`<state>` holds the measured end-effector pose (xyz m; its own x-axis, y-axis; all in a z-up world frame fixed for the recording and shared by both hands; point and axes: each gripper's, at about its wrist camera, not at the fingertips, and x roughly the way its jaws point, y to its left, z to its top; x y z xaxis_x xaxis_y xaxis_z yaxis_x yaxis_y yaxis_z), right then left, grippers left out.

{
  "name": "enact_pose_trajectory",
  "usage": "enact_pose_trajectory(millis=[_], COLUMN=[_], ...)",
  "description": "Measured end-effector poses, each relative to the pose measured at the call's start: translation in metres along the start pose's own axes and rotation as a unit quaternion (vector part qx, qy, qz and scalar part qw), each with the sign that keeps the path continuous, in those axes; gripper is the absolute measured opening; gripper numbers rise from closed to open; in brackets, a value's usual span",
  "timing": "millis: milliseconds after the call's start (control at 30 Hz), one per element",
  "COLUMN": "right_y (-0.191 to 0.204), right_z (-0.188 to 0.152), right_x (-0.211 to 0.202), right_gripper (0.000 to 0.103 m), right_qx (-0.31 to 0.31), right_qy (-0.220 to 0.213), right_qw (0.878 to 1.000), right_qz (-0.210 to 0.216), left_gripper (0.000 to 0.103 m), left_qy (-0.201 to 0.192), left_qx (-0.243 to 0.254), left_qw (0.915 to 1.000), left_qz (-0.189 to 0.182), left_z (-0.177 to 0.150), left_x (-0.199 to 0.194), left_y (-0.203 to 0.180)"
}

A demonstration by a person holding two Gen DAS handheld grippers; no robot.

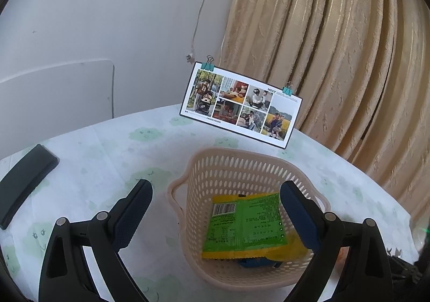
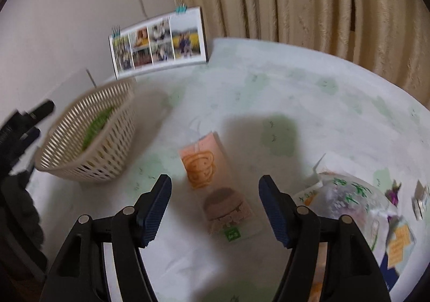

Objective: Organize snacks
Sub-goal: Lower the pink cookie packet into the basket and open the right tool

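A beige perforated basket [image 1: 223,167] stands on the table and holds a green and yellow snack packet [image 1: 244,224], lying flat over something blue. My left gripper [image 1: 216,194] hovers open above the basket with nothing between its fingers. In the right wrist view the same basket [image 2: 88,151] sits to the left, with green showing inside. A pink and white snack packet [image 2: 215,183] lies flat on the cloth, and my right gripper [image 2: 215,189] is open just above it, one finger on each side. A clear bag of snacks [image 2: 349,208] lies at the right.
A photo collage card [image 1: 242,104] with teal clips stands behind the basket. A black flat object [image 1: 24,183] lies at the table's left. Beige curtains [image 1: 336,46] hang behind the round table [image 2: 295,103]. Small wrapped items [image 2: 419,199] sit near the right edge.
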<state>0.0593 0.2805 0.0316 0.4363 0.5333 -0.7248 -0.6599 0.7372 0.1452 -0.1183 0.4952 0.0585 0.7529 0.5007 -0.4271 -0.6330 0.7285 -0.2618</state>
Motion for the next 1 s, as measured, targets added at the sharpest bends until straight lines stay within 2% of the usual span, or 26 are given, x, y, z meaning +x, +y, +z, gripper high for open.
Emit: enact_pose_trajectory(millis=[200, 367, 400, 433, 467, 567, 667, 1000], right_y=[0.005, 0.014, 0.015, 0.017, 0.018, 0.017, 0.014, 0.018], right_z=[0.002, 0.0, -0.001, -0.001, -0.002, -0.003, -0.005, 0.004], right_x=[0.022, 0.034, 0.035, 0.036, 0.036, 0.034, 0.032, 0.006], right_gripper=[0.065, 0.065, 0.064, 0.058, 0.047, 0.036, 0.03, 0.029], right_qx=[-0.028, -0.055, -0.059, -0.064, -0.068, -0.063, -0.05, -0.008], right_qy=[0.029, 0.042, 0.042, 0.042, 0.04, 0.035, 0.029, -0.02], right_qw=[0.999, 0.998, 0.997, 0.997, 0.996, 0.997, 0.998, 1.0], right_qz=[0.002, -0.014, -0.02, -0.028, -0.036, -0.039, -0.039, -0.017], left_gripper=[0.096, 0.096, 0.096, 0.096, 0.096, 0.096, 0.096, 0.096], left_qy=[0.006, 0.006, 0.007, 0.007, 0.007, 0.006, 0.006, 0.003], left_qx=[-0.009, -0.005, -0.003, -0.001, 0.0, -0.001, -0.004, -0.005], left_qw=[0.9999, 1.0, 1.0, 1.0, 1.0, 1.0, 1.0, 1.0], left_qz=[0.005, 0.005, 0.005, 0.005, 0.004, 0.004, 0.005, 0.007], left_z=[0.0, -0.001, -0.001, -0.001, -0.001, -0.001, -0.001, 0.001], left_x=[0.001, 0.001, 0.001, 0.001, 0.001, 0.001, 0.0, 0.0], left_y=[0.003, 0.002, 0.002, 0.002, 0.001, 0.001, 0.001, 0.0])
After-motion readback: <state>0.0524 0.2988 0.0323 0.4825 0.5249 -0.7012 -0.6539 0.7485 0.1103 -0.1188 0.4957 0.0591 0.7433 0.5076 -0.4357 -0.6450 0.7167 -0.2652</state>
